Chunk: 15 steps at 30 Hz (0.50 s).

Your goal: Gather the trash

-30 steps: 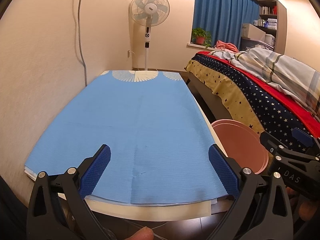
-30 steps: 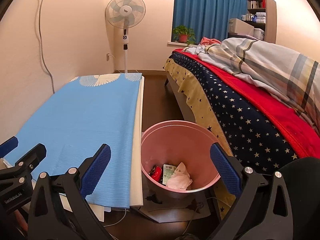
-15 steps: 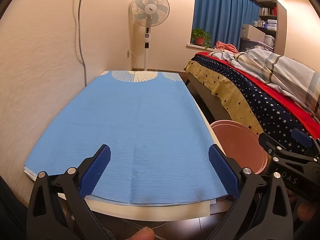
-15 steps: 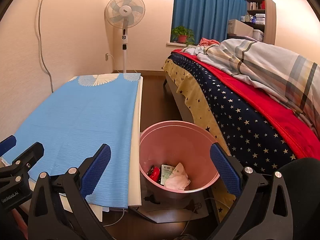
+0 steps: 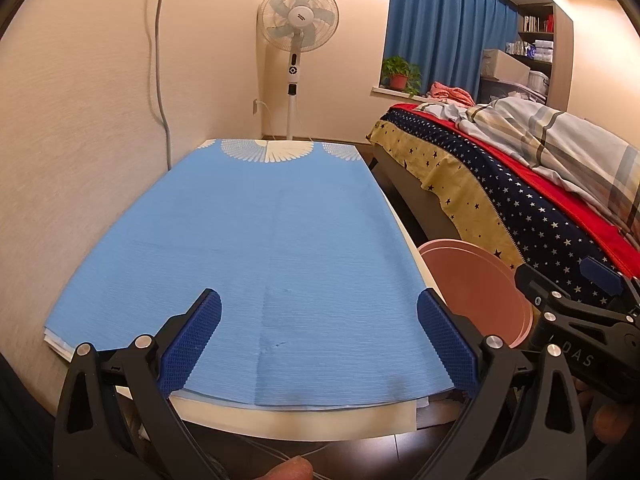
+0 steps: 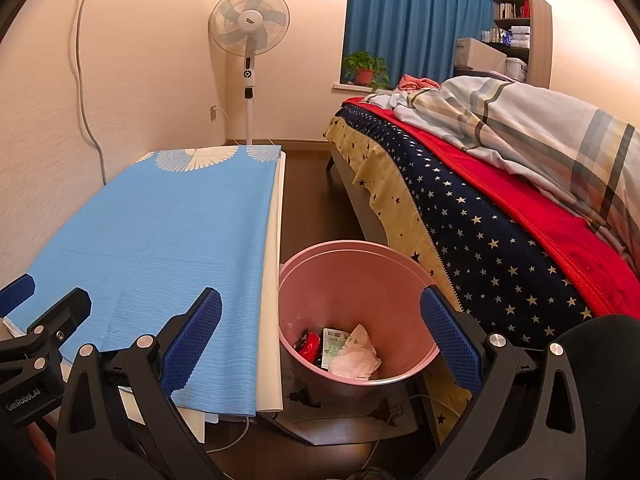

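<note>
A pink bin stands on the floor between the table and the bed; its rim also shows in the left wrist view. Inside lie crumpled white paper, a printed wrapper and a red and black item. My right gripper hangs open above the bin's near side, nothing between its fingers. My left gripper is open over the near end of the blue cloth, holding nothing. No loose trash shows on the cloth.
The cloth covers a low white table against the left wall. A bed with star-patterned sheet and plaid blanket fills the right. A standing fan and a potted plant are at the back. Cables lie below the bin.
Both views have shifted slightly; the bin sits a little lower and nearer under my right gripper. Both grippers stay open and empty.
</note>
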Each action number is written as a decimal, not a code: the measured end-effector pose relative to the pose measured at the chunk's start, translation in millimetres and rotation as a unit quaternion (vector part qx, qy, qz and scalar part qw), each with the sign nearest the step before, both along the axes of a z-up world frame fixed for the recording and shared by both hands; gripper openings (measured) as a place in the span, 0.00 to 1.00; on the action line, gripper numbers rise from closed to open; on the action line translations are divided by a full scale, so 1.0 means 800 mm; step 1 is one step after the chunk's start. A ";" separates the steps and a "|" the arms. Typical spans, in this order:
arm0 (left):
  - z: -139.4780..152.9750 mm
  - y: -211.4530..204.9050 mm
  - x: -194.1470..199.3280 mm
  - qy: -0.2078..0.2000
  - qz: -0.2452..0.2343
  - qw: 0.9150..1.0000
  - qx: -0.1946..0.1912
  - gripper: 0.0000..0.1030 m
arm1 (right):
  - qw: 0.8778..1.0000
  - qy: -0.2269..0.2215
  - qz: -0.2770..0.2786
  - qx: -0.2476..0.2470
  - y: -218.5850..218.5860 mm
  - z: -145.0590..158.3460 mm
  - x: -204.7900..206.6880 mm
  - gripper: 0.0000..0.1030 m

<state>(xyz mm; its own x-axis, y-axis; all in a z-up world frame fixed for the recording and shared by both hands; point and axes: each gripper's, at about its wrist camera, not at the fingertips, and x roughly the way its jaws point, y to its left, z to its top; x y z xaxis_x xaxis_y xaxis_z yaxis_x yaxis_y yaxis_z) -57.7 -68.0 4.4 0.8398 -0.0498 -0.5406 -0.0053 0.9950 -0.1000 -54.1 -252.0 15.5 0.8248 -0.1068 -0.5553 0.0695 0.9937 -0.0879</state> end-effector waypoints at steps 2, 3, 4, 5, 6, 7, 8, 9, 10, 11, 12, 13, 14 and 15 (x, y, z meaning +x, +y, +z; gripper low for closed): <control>-0.001 0.002 0.001 0.001 0.001 1.000 -0.001 0.92 | 1.000 0.000 0.000 0.000 0.000 0.000 0.000 0.95; -0.001 0.003 0.001 0.001 0.001 1.000 -0.002 0.92 | 1.000 0.000 0.000 -0.001 0.000 0.000 0.000 0.95; -0.002 0.003 0.001 0.001 0.001 1.000 -0.004 0.92 | 1.000 0.000 0.000 0.000 0.000 0.000 0.000 0.95; -0.002 0.003 0.001 0.001 0.001 1.000 -0.004 0.92 | 1.000 0.000 0.000 0.000 0.000 0.000 0.000 0.95; -0.002 0.003 0.002 0.002 0.000 1.000 -0.005 0.92 | 1.000 0.000 0.000 0.000 0.000 0.000 0.000 0.95; -0.002 0.002 0.001 0.002 0.001 1.000 -0.004 0.92 | 1.000 0.000 0.000 0.000 0.000 0.000 0.000 0.95; -0.002 0.002 0.001 0.002 0.001 1.000 -0.004 0.92 | 1.000 0.000 0.000 -0.001 0.000 0.000 0.000 0.95; -0.002 0.002 0.001 0.001 0.001 1.000 -0.004 0.92 | 1.000 0.000 0.000 0.000 0.000 0.000 0.000 0.95; -0.002 0.002 0.001 0.002 0.000 1.000 -0.005 0.92 | 1.000 0.000 0.000 -0.001 -0.001 0.000 0.000 0.95; -0.002 0.002 0.001 0.002 0.001 1.000 -0.005 0.92 | 1.000 0.000 0.000 -0.001 0.000 0.000 0.000 0.95; -0.003 0.001 0.001 0.002 0.000 1.000 -0.006 0.92 | 1.000 0.000 0.000 -0.001 0.000 0.000 0.000 0.95; -0.002 0.002 0.001 0.002 0.000 1.000 -0.006 0.92 | 1.000 0.000 0.000 0.000 0.000 0.000 0.000 0.95; -0.002 0.001 0.002 0.003 0.000 1.000 -0.007 0.92 | 1.000 0.000 0.000 0.000 0.000 0.000 0.000 0.95; -0.003 0.001 0.003 0.004 0.000 1.000 -0.007 0.92 | 1.000 0.000 0.000 0.000 0.000 0.000 0.000 0.95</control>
